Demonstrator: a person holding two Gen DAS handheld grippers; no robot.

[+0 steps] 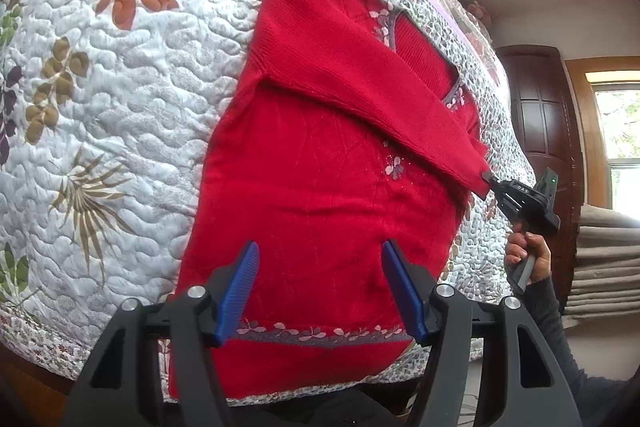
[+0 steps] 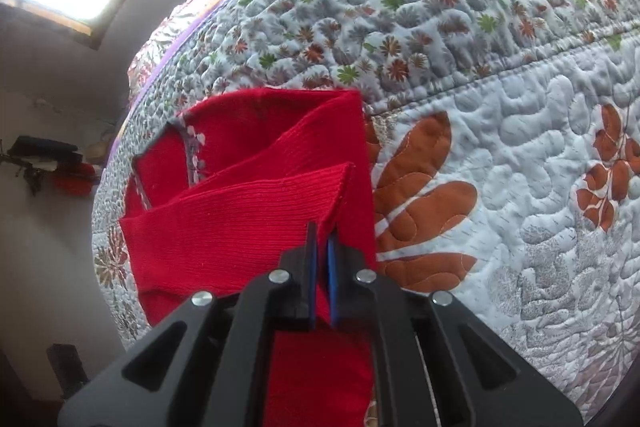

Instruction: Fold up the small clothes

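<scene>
My right tongs [image 2: 321,239] clamped on red knit sweater's [image 1: 320,187] sleeve cuff [image 2: 280,195]; left tongs [image 1: 320,259] apart above its hem, over floral quilted bedspread [image 1: 132,99].

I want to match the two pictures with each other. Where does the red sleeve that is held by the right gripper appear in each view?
Left wrist view: the sleeve runs diagonally across the red sweater, its cuff pinched by the right gripper at mid-right.
Right wrist view: the sleeve fills the lower centre, its cuff between the closed fingers.
Shared landmark: the sweater's grey neckline trim.
</scene>
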